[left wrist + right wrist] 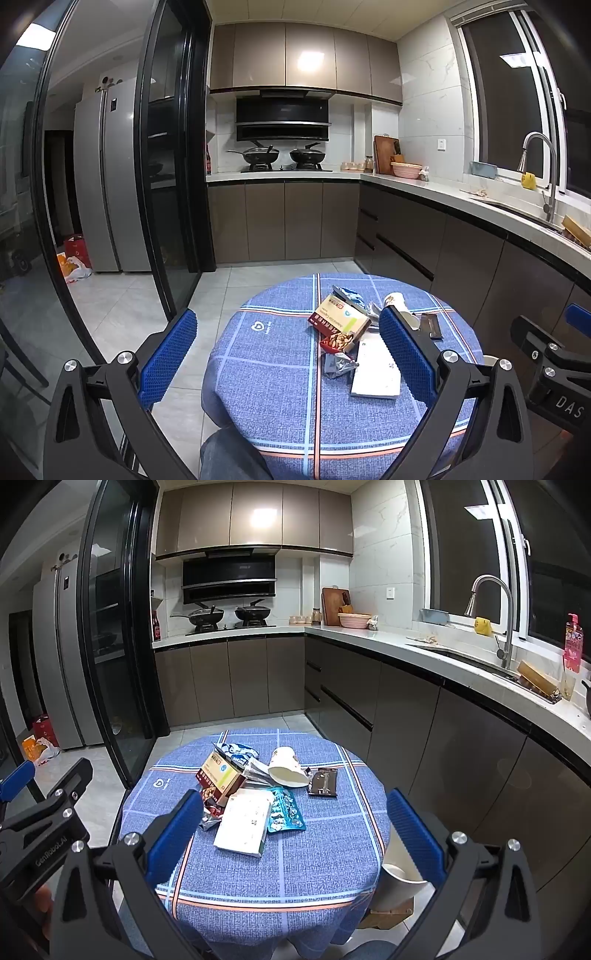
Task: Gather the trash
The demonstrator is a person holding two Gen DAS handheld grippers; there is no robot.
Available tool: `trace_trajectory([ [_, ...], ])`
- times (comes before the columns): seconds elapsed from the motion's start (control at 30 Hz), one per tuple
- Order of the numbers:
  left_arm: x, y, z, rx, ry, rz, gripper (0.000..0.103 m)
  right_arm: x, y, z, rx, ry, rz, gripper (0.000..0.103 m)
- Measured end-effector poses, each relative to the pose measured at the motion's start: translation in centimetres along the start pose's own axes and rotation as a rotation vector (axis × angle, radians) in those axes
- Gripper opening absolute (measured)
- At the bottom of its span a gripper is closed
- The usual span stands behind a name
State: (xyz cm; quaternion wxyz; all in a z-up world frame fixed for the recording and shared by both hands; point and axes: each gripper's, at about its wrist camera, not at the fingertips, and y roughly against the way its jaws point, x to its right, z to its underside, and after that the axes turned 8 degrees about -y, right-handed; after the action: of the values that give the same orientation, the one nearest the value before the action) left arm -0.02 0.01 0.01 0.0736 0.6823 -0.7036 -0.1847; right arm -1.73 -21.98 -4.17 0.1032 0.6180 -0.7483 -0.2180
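Trash lay in a loose heap near the middle of the round table [258, 886], on its blue checked cloth. My right wrist camera gave me the fuller count: one tipped paper cup [286, 771], one white box [245, 823], one red and yellow medicine box [221, 775], one teal blister sheet [286, 812], one dark wrapper [324, 782] lying apart to the right, one blue and white packet [238, 755] at the far edge, and one crumpled silver foil [208, 821]. From my left wrist camera the blister sheet was hidden, while a nut packet [340, 341] showed plainly beside the foil. Only the right view showed a pale bin [400, 875] standing just beside the table's right edge; I could not tell what it held. My left gripper [288, 360] and right gripper [295, 832] both hung short of the heap, fingers spread wide, nothing between them. Two pans [284, 155] sat on the stove beyond.
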Motion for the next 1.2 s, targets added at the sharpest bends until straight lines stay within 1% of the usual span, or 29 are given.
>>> trace_trajectory([
  [0.33,0.01,-0.04,-0.01,-0.002,0.0,0.002,0.095,-0.38,-0.42,-0.17,-0.007,-0.001,-0.003,0.1],
  [0.4,-0.03,-0.01,-0.02,-0.001,0.001,0.002,0.095,0.06,0.26,-0.04,0.008,-0.007,-0.001,0.1],
  [0.67,-0.01,-0.03,-0.01,-0.003,0.001,0.001,0.095,0.11,0.24,-0.11,0.008,-0.007,0.001,0.1],
  [0.7,0.0,-0.03,-0.01,-0.003,0.001,0.001,0.095,0.23,0.19,-0.13,0.002,-0.01,-0.02,0.1],
  [0.73,0.0,-0.03,-0.01,-0.002,0.001,0.001,0.095,0.13,0.22,-0.11,0.006,-0.008,-0.001,0.1],
  [1.2,0.0,-0.04,-0.01,-0.004,0.0,0.002,0.095,0.3,0.4,-0.28,0.007,-0.006,0.003,0.1],
])
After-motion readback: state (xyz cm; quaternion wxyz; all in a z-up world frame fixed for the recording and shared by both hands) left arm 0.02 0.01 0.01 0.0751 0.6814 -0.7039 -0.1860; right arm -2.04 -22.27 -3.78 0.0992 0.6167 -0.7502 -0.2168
